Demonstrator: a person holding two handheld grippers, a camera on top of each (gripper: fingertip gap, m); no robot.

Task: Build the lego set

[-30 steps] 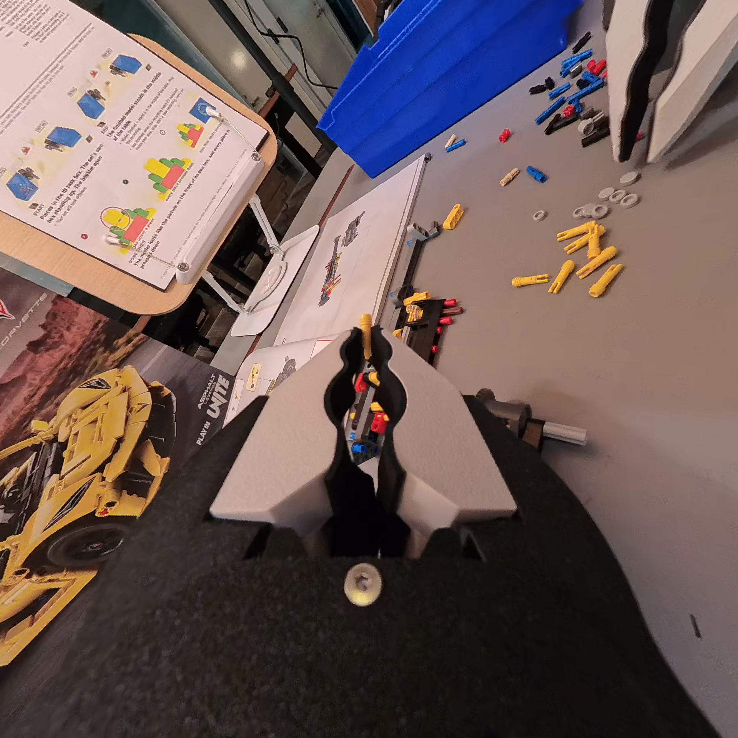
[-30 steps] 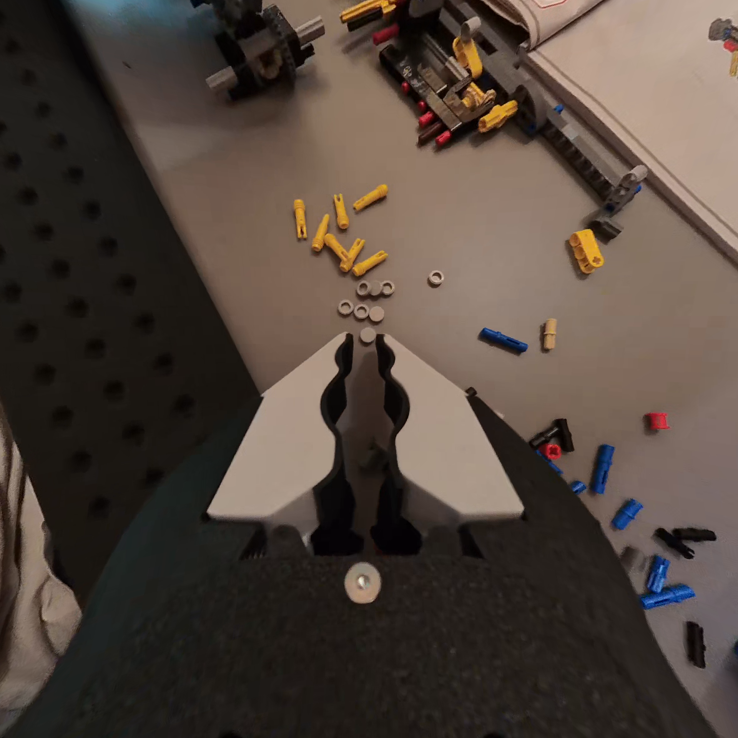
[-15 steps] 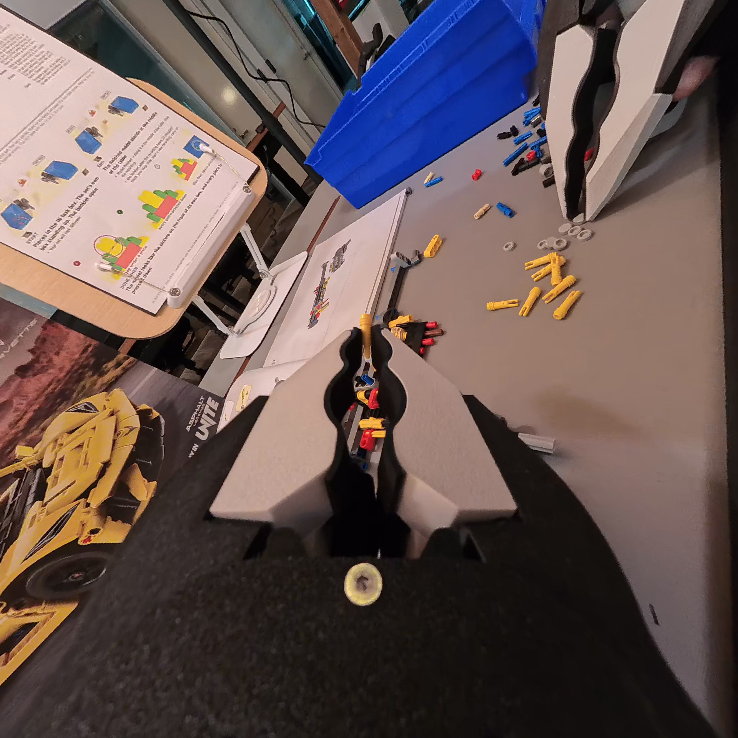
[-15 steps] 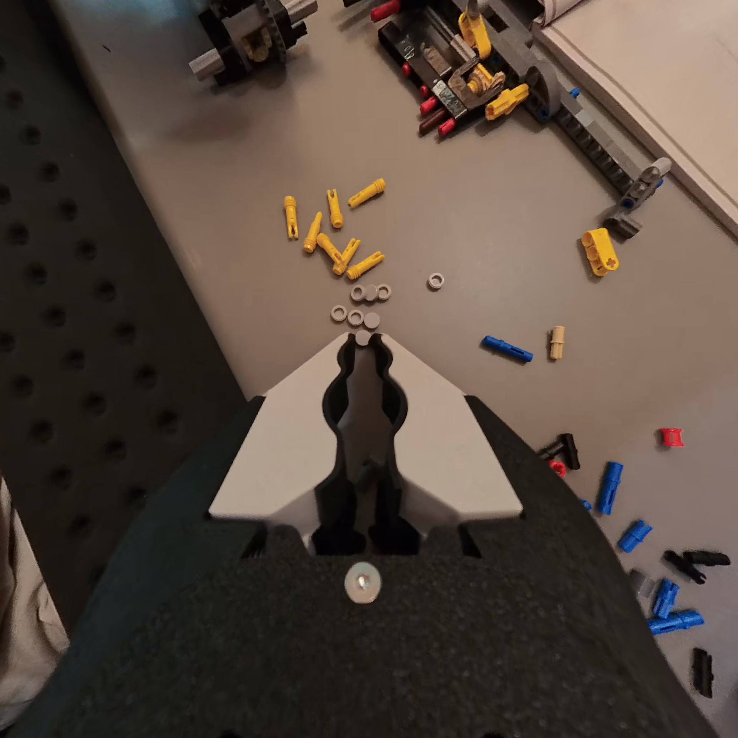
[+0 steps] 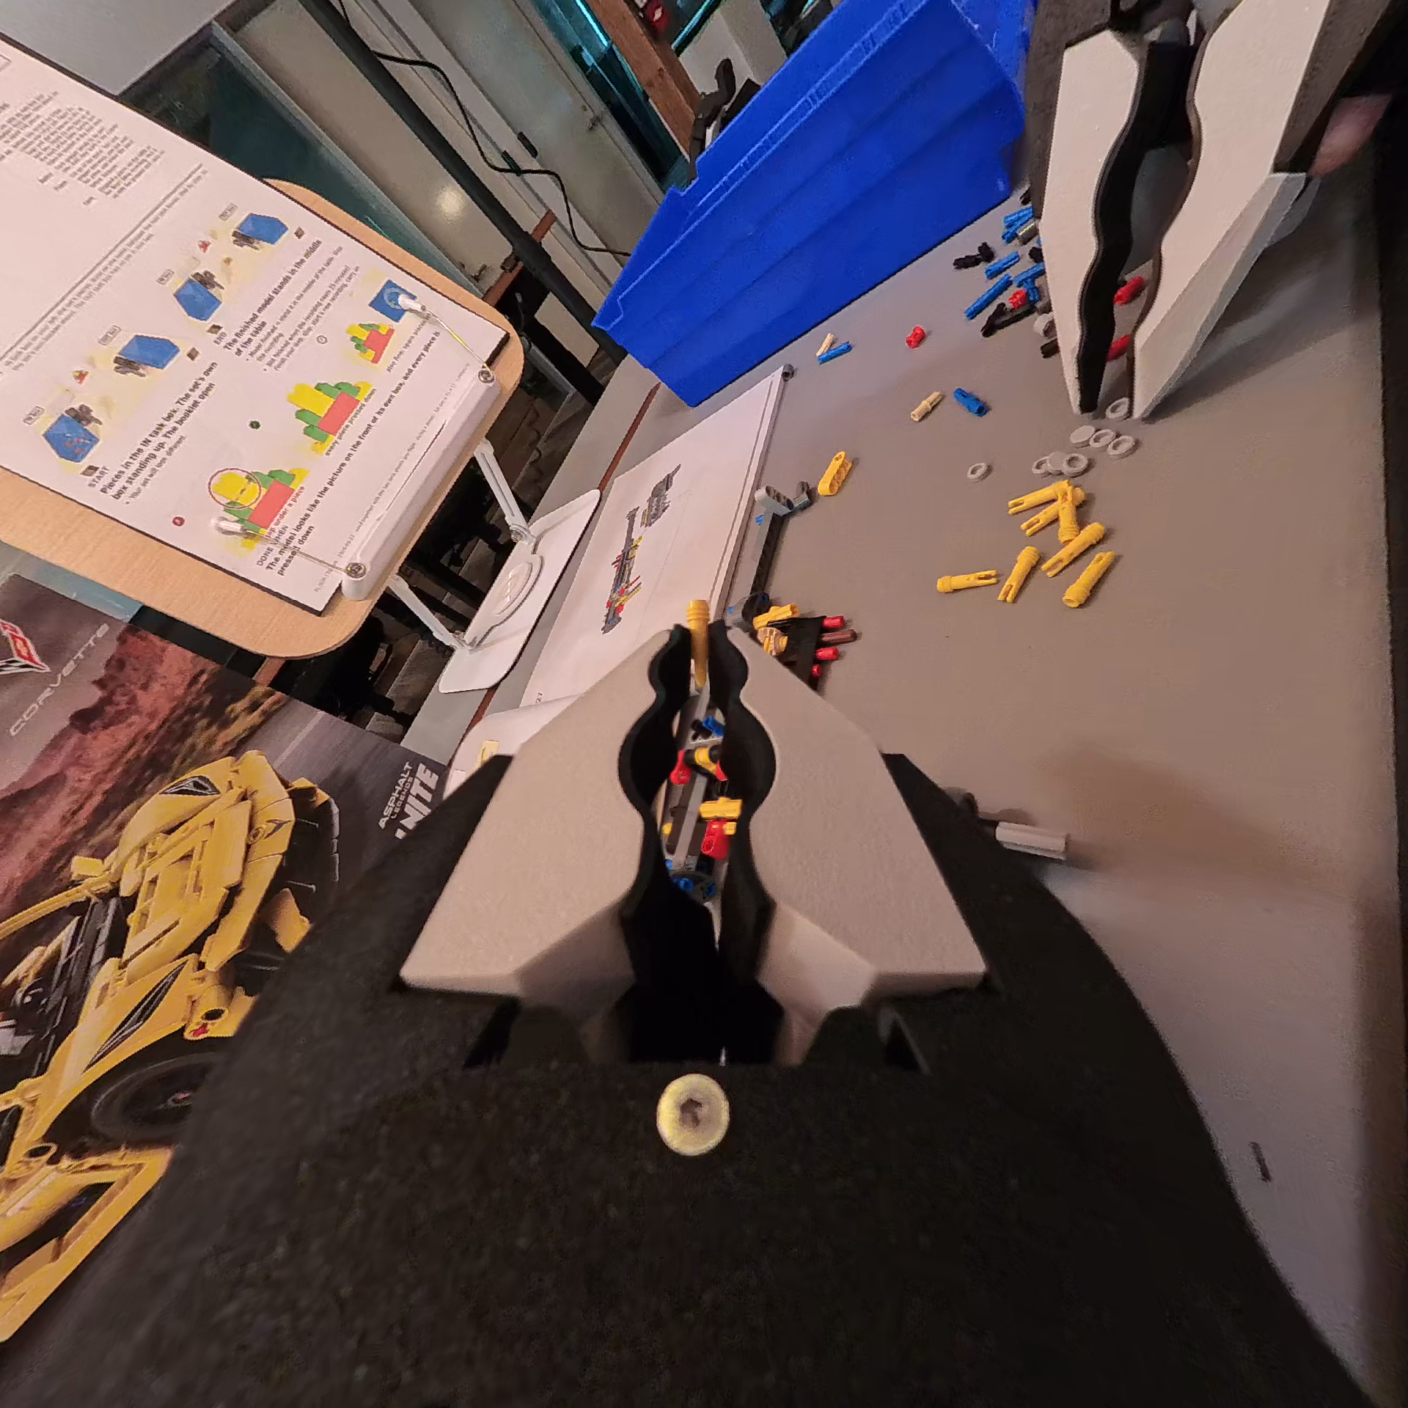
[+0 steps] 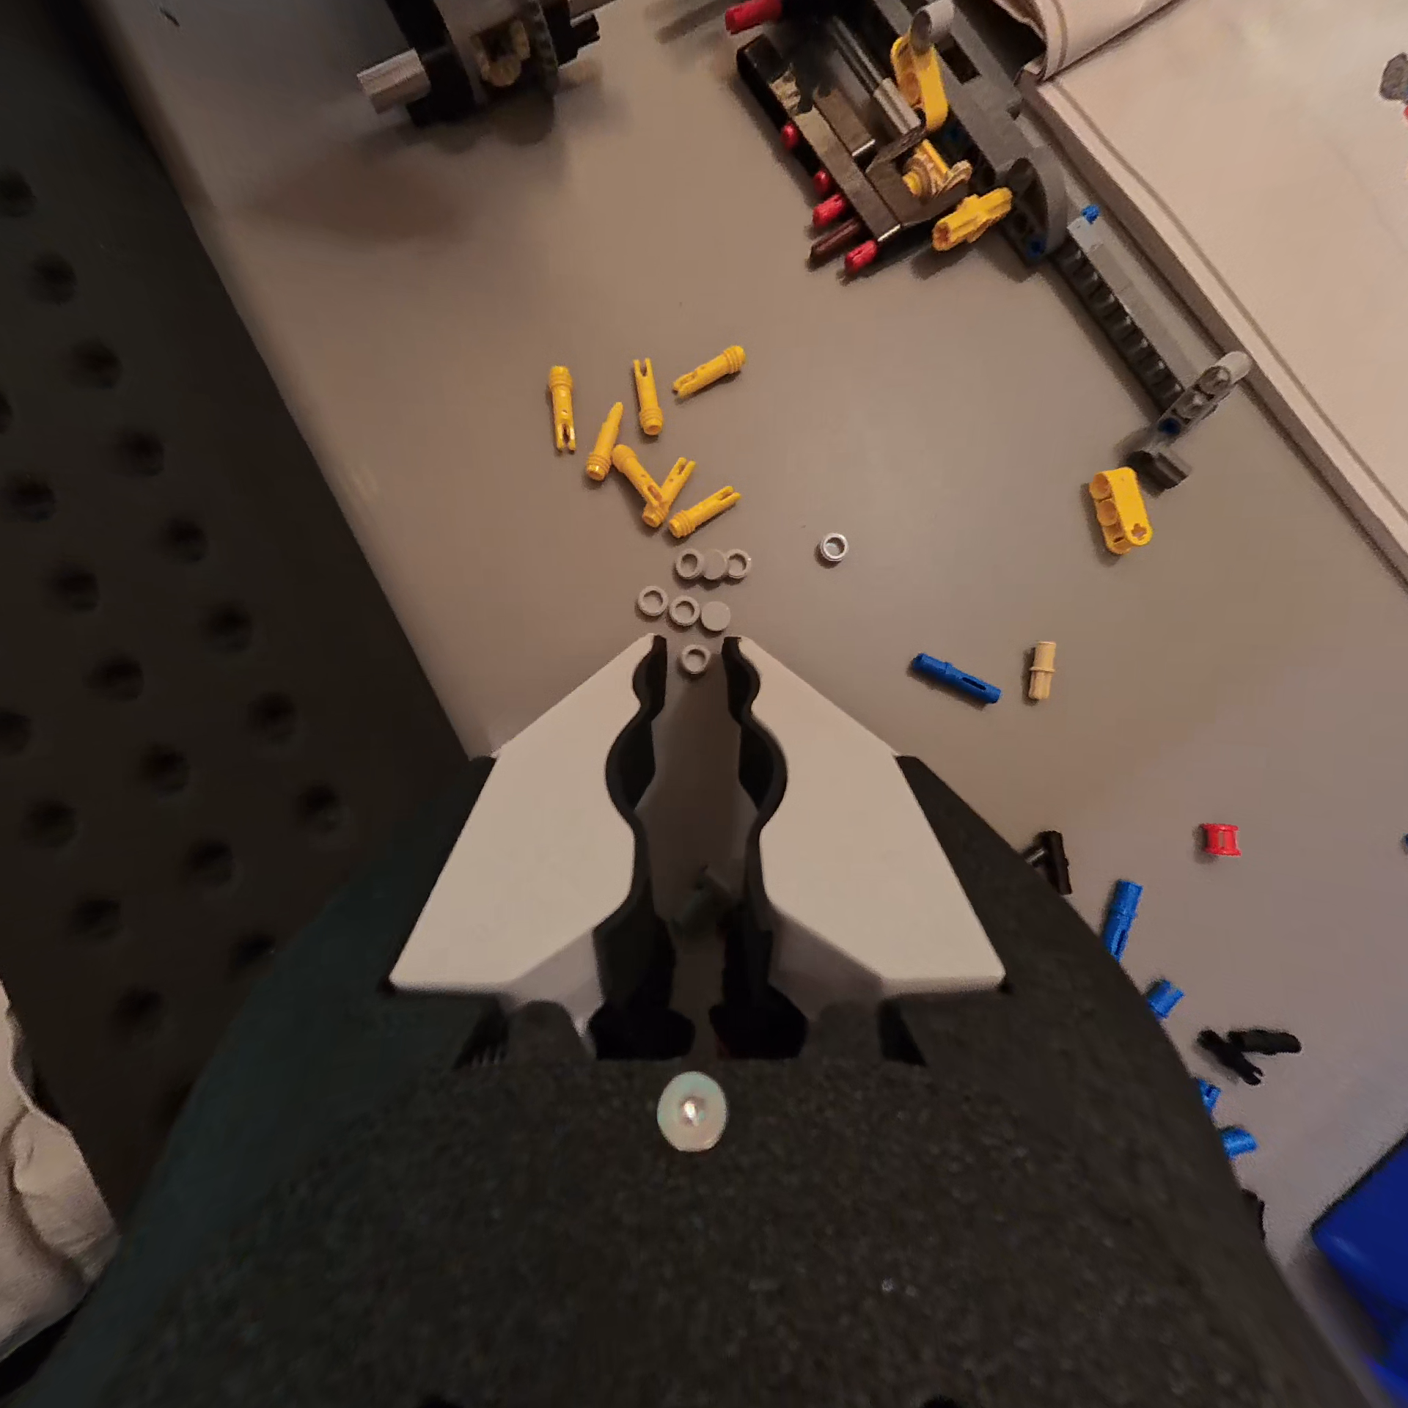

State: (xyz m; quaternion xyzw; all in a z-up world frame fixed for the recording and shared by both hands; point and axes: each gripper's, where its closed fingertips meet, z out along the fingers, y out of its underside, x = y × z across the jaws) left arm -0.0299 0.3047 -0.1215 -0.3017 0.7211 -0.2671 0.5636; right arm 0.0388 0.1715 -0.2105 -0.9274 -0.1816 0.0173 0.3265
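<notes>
right claw point(image 6: 695, 648) spread, straddling grey ring point(image 6: 695, 658) on desk point(image 6: 457, 305); risking flicking ring or nudging neighbours point(image 6: 684, 609). left claw point(image 5: 699, 636) pinching yellow pin point(image 5: 697, 625); pin possibly slipping.

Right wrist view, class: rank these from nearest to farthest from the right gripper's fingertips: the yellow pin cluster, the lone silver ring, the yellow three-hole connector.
Measured from the right gripper:
1. Lone silver ring, just ahead, to the right.
2. Yellow pin cluster, ahead, slightly left.
3. Yellow three-hole connector, far right, near the booklet.
</notes>
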